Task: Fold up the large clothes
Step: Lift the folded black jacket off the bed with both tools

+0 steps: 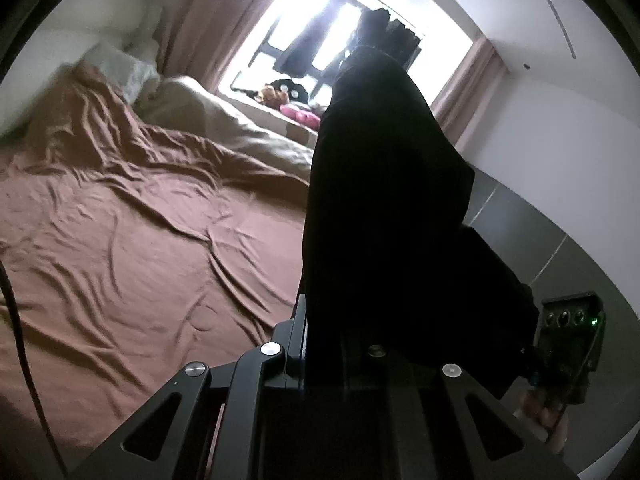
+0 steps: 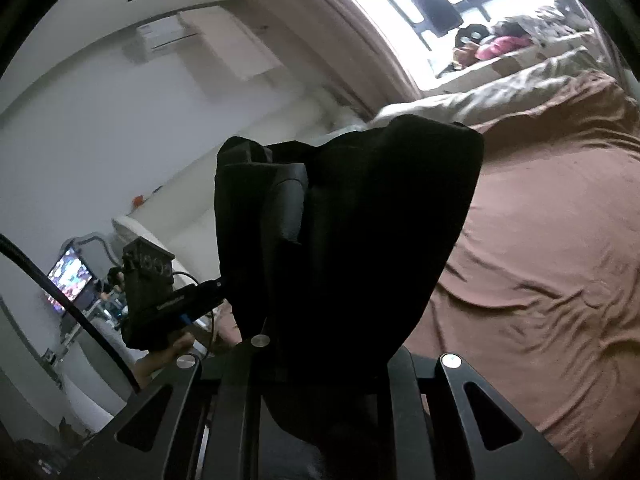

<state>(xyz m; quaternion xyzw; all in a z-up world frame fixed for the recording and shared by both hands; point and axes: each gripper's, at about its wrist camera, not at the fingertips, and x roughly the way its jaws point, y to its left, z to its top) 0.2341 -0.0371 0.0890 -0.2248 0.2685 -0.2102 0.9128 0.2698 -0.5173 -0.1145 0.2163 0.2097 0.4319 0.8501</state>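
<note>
Black garment (image 1: 384,200): large, dark, matte fabric, no pattern or detail readable (too dark against bright window). Lifted clear of bed, hanging bunched in loose vertical folds. In left wrist view it rises as tall draped column, wider fold spilling toward lower right. In right wrist view same garment (image 2: 360,216) forms rounded bunched mass, thick rolled edge or hem at its left side. Lower end hidden from both views.

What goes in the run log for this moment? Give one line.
left gripper: shut on black garment | right gripper: shut on black garment | garment raised over brown bed sheet | fold not done
</note>
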